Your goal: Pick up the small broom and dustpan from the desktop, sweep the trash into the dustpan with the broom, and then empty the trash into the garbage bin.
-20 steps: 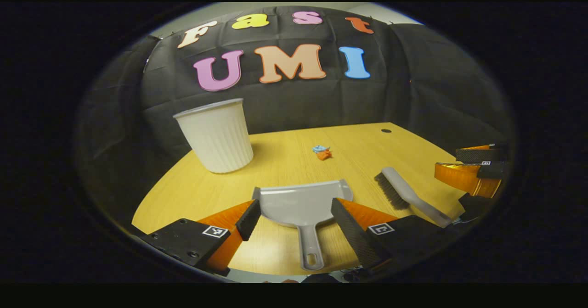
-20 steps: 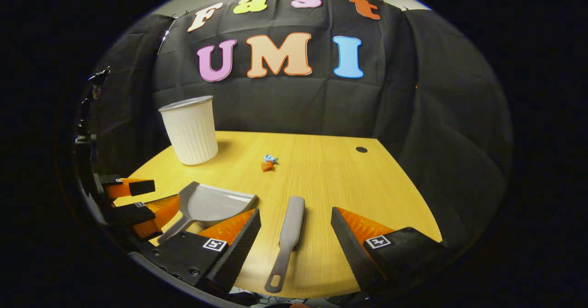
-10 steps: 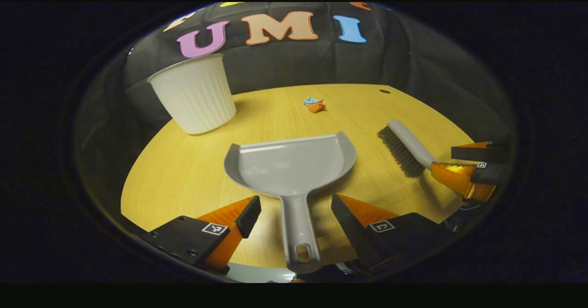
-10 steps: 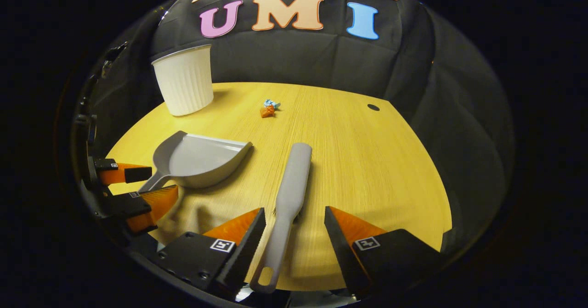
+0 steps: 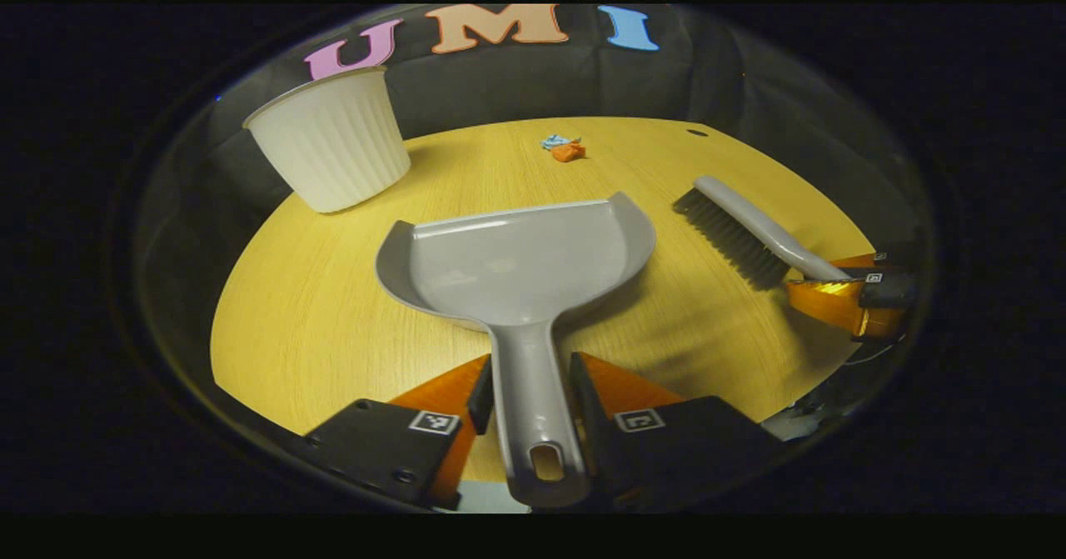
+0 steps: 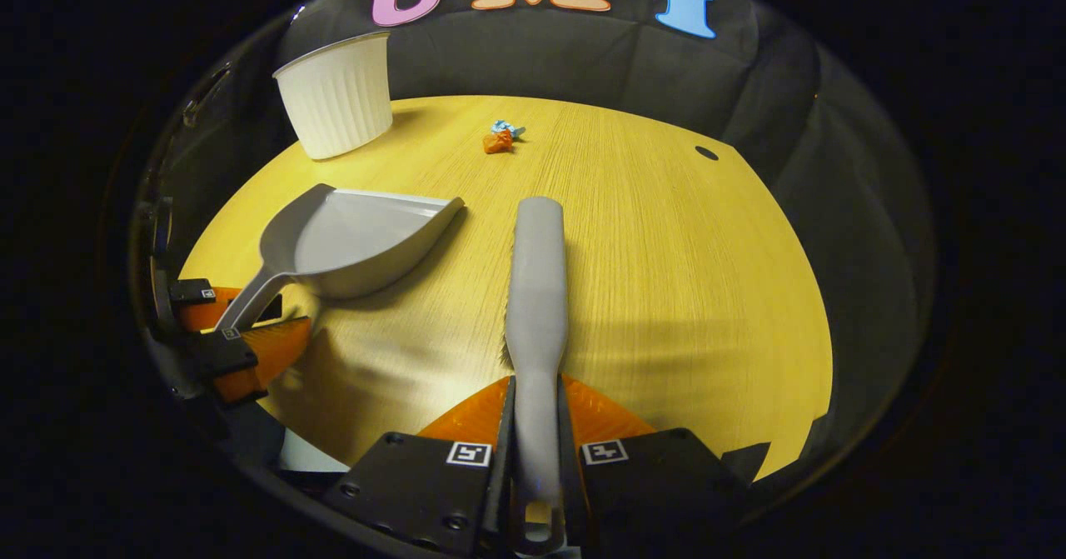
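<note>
Yellow desktop before us: since a second ago both our grippers have closed, left gripper on the dustpan handle, right gripper on the broom handle, so sweeping the trash at 12 o'clock comes next.

I am working in a recording booth: black cloth hangs as its wall behind a bare wooden desk.

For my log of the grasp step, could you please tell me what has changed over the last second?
Both claws came forward and closed: the left claw on the dustpan handle, the right claw on the broom handle. The bin and the trash stayed put on the desktop.
</note>
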